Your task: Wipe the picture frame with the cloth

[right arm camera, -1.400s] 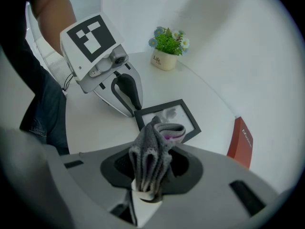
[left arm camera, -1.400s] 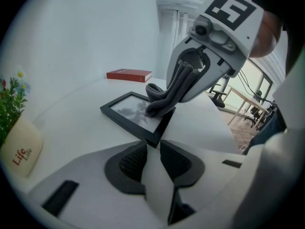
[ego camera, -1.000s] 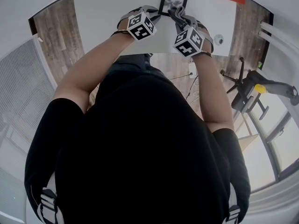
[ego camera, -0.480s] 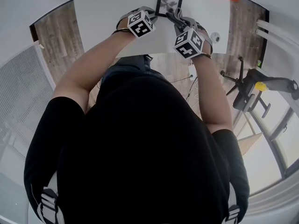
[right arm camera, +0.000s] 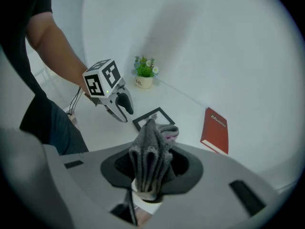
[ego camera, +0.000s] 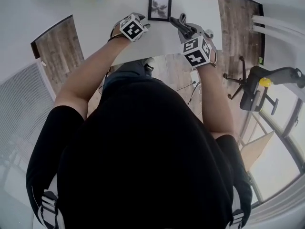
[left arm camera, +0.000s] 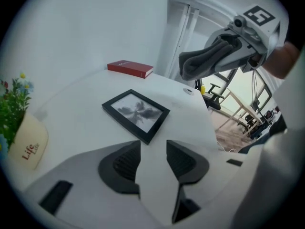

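Hovering at 8 o'clock of the picture frame (left arm camera: 136, 114) flat on the bench (left arm camera: 71, 109), left claw (left arm camera: 152, 160) has just been opening, empty, apparently no longer bracing | right claw (right arm camera: 151, 171), 4 o'clock, clamps the cloth (right arm camera: 151, 147), its fold protruding as a wiping pad.

White table (left arm camera: 76, 104) carried a black frame (left arm camera: 136, 113) lying flat, a red book (left arm camera: 130, 68) beyond it, and a potted plant (left arm camera: 21, 128) well apart.

Black picture frame (ego camera: 159, 7) lies flat on the white worktop (ego camera: 97, 18), top centre of the head view. Grey folded cloth (right arm camera: 151, 149) stands bunched, pinched in the right hand-held gripper (right arm camera: 151, 175), clear of the frame.
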`<state>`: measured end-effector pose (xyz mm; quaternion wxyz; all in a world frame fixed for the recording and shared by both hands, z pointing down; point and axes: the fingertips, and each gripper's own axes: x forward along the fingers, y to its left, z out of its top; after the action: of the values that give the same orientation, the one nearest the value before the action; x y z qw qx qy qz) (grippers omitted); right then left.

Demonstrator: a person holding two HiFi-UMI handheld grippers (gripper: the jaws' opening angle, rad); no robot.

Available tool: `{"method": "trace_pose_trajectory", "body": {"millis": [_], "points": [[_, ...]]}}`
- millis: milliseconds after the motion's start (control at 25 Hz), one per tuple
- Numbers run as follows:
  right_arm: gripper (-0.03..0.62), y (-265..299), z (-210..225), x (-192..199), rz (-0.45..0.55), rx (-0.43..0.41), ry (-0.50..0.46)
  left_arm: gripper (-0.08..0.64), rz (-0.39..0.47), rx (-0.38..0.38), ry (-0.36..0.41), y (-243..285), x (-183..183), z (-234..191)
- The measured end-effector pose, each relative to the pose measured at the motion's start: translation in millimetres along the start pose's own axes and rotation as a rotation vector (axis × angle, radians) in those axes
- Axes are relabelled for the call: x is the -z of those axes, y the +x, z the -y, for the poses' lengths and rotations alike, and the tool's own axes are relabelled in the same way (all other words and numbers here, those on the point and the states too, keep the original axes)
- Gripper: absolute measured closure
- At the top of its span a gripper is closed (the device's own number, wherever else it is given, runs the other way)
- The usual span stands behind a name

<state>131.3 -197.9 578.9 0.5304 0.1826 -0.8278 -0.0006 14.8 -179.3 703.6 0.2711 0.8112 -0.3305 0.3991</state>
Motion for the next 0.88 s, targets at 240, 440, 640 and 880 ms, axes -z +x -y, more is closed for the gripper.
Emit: {"method": "trace_pose_trajectory", "body": {"millis": [240, 440, 640, 880], "points": [[0.486, -47, 7, 8, 0.063, 0.060, 0.076, 0.385, 0.100, 0.008, -0.046, -47, -15, 19], [0.486, -108, 13, 28, 0.138, 0.131, 0.137, 0.385, 0.208, 0.055, -0.086, -97, -35, 67], [0.486, -140, 23, 35, 0.210, 0.210, 0.201, 0.383, 0.287, 0.102, -0.130, -128, -36, 82], [0.486, -188, 18, 51, 0.309, 0.300, 0.243, 0.385, 0.353, 0.155, -0.194, -161, -37, 110]]}}
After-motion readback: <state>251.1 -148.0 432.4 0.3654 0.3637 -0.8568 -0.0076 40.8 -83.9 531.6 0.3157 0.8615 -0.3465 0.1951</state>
